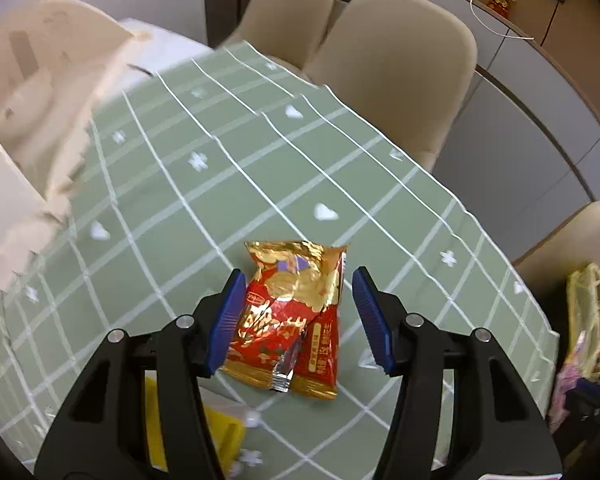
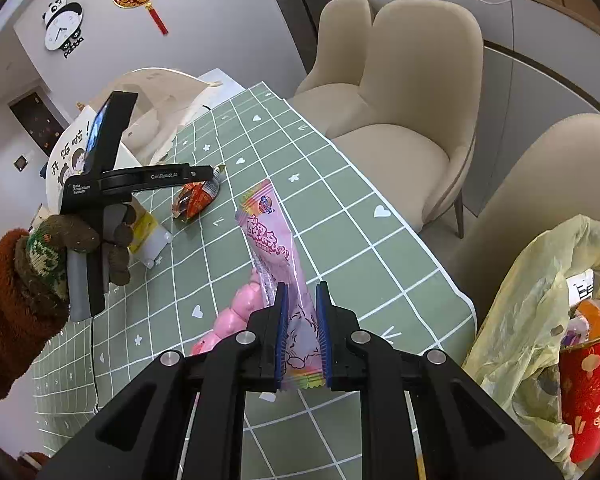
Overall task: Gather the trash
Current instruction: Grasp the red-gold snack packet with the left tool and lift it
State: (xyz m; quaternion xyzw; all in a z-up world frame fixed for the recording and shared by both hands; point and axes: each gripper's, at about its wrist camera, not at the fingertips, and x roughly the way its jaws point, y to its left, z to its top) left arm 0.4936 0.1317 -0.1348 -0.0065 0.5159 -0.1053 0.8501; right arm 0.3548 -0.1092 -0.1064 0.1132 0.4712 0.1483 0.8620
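right gripper (image 2: 302, 332) clamped on pink wrapper (image 2: 274, 248); left gripper (image 1: 296, 320) was spread apart around red wrapper (image 1: 290, 312). next probably: close left, drop both in yellow bag (image 2: 516, 308).

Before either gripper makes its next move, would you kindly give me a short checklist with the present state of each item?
1. Right gripper shut on pink wrapper: ok.
2. Left gripper open: ok.
3. Red-gold wrapper lies between its fingers: ok.
4. Left pads touching that wrapper: cannot tell.
5. Yellow trash bag mouth open, on the right: ok.
6. All trash collected: not ok, both wrappers remain outside the bag.
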